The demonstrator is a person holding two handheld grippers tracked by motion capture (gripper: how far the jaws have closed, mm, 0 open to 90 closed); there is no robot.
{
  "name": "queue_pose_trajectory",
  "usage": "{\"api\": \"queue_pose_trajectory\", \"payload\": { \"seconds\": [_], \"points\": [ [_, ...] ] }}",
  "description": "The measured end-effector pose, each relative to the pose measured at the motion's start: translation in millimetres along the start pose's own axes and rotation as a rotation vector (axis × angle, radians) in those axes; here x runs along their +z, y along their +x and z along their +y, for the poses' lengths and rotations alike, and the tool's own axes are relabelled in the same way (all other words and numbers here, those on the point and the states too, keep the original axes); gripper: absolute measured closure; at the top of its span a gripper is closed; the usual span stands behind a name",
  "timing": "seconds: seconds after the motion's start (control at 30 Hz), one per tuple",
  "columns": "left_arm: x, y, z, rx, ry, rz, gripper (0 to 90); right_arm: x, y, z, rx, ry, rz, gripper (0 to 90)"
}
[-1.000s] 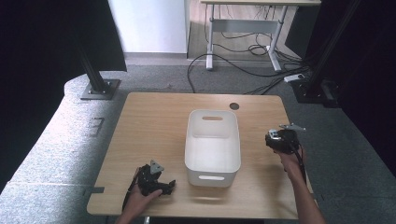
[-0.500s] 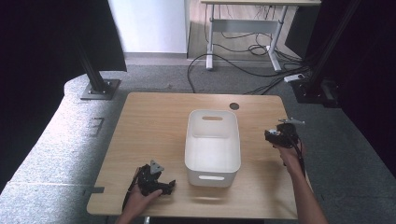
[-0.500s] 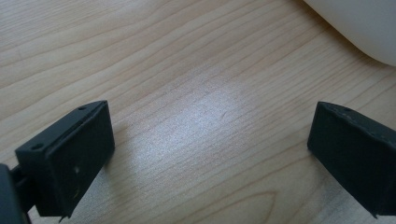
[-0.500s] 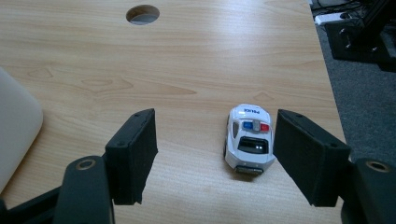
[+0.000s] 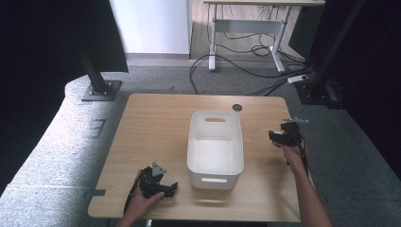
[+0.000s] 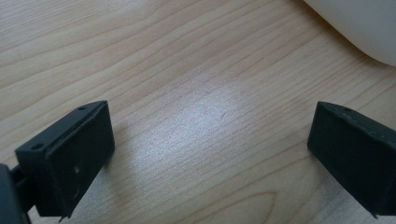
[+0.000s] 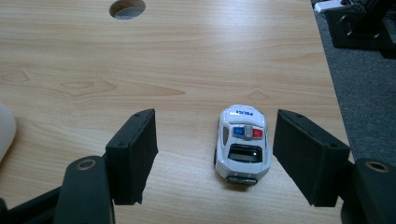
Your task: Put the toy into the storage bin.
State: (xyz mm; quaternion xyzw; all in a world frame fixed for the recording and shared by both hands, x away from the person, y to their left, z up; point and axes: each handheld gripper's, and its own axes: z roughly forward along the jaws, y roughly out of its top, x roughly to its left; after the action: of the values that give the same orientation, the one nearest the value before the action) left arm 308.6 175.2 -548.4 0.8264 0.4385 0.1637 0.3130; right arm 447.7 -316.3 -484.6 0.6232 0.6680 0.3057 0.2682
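A toy police car (image 7: pixel 242 143) sits on the table (image 7: pixel 187 56) between the right gripper (image 7: pixel 215 156)'s parted jaws, not yet grasped, while the left gripper (image 6: pixel 210 154) rests released beside the white bin (image 5: pixel 215 146).

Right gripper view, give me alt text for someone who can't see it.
A small white toy police car sits on a wooden table between the open black jaws of the right gripper, nearer the jaw at the picture's right, with neither jaw touching it. A round hole in the tabletop shows at the top, and grey floor runs along the right edge.
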Motion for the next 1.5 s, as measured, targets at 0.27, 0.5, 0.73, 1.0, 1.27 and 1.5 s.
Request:
{"api": "queue_pose_trajectory", "payload": {
  "seconds": [0.27, 0.5, 0.73, 1.0, 1.27, 1.5],
  "points": [
    [0.0, 0.1, 0.0, 0.0, 0.0, -0.001, 0.5, 10.3, -7.1, -0.6, 0.012, 0.009, -0.008, 30.0],
    [0.1, 0.2, 0.0, 0.001, 0.0, -0.001, 0.4, 12.3, -9.6, 4.9, 0.008, 0.014, -0.015, 29.2],
    [0.1, 0.3, 0.1, 0.002, 0.0, -0.001, 0.4, 17.7, -8.9, 10.1, 0.012, 0.009, -0.015, 29.6],
    [0.1, 0.3, 0.1, 0.002, 0.0, -0.002, 0.4, 32.0, -12.3, 5.8, 0.019, 0.042, -0.03, 29.7],
    [0.1, 0.3, 0.1, 0.002, 0.0, -0.002, 0.4, 43.5, -15.0, 1.6, 0.029, 0.073, -0.038, 30.4],
    [0.1, 0.2, 0.0, 0.002, 0.0, -0.002, 0.4, 49.7, -12.5, -0.9, 0.027, 0.085, -0.043, 30.6]
  ]
}}
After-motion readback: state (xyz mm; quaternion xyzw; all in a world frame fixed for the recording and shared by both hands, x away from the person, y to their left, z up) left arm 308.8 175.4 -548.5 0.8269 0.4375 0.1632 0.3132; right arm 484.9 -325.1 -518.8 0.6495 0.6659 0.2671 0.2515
